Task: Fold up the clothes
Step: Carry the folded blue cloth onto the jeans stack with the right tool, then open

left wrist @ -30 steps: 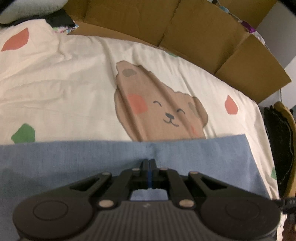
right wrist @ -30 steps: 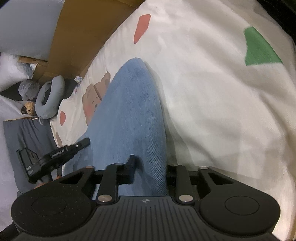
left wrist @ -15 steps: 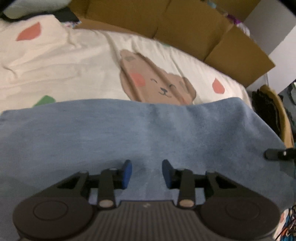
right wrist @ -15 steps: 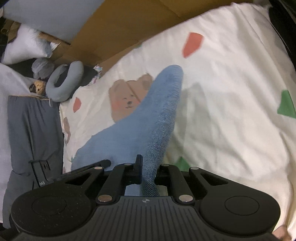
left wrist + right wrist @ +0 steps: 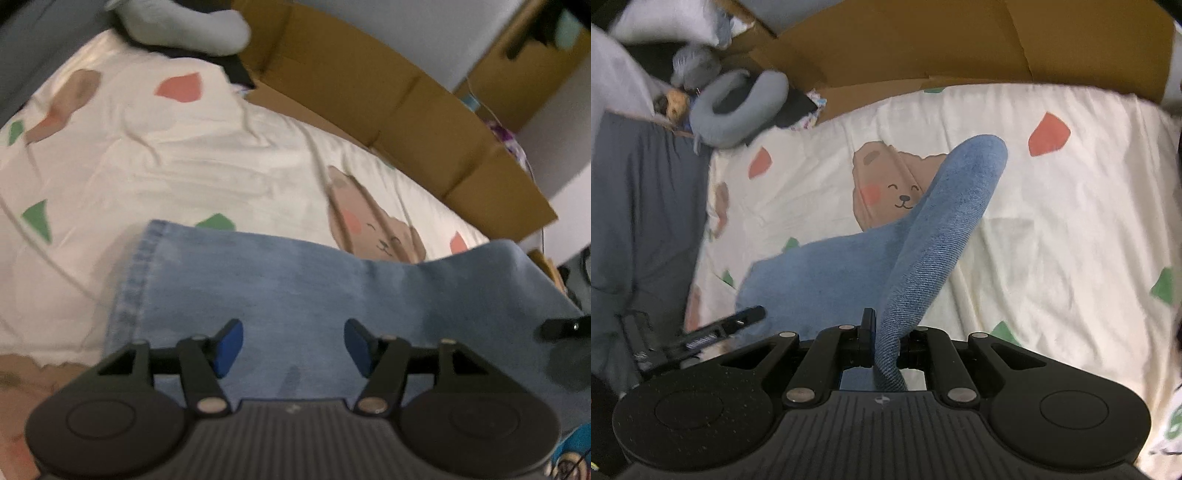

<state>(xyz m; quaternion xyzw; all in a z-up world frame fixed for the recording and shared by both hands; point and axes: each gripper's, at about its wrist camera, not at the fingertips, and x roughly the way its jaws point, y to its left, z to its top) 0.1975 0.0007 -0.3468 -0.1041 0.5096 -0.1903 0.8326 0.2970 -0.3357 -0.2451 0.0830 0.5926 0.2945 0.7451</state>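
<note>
Light blue jeans (image 5: 295, 288) lie across a cream bedsheet with bear prints (image 5: 184, 147). In the left wrist view my left gripper (image 5: 293, 347) hovers above the denim with its jaws opening, blue pads well apart and nothing pressed between them; the hemmed leg end (image 5: 136, 273) lies to its left. In the right wrist view my right gripper (image 5: 886, 332) is shut on a fold of the jeans (image 5: 934, 240), which rises off the sheet (image 5: 1052, 258) as a raised ridge up to the jaws. The rest of the denim lies flat to the left.
Brown cardboard (image 5: 388, 96) lines the far side of the bed. A grey neck pillow (image 5: 738, 107) and a dark grey blanket (image 5: 639, 206) sit at the left in the right wrist view. The left gripper's body (image 5: 713, 328) shows at the lower left there.
My left gripper opened, let go of the jeans and drew back, bringing the hem into view. My right gripper lifted its pinched fold higher off the sheet and rolled.
</note>
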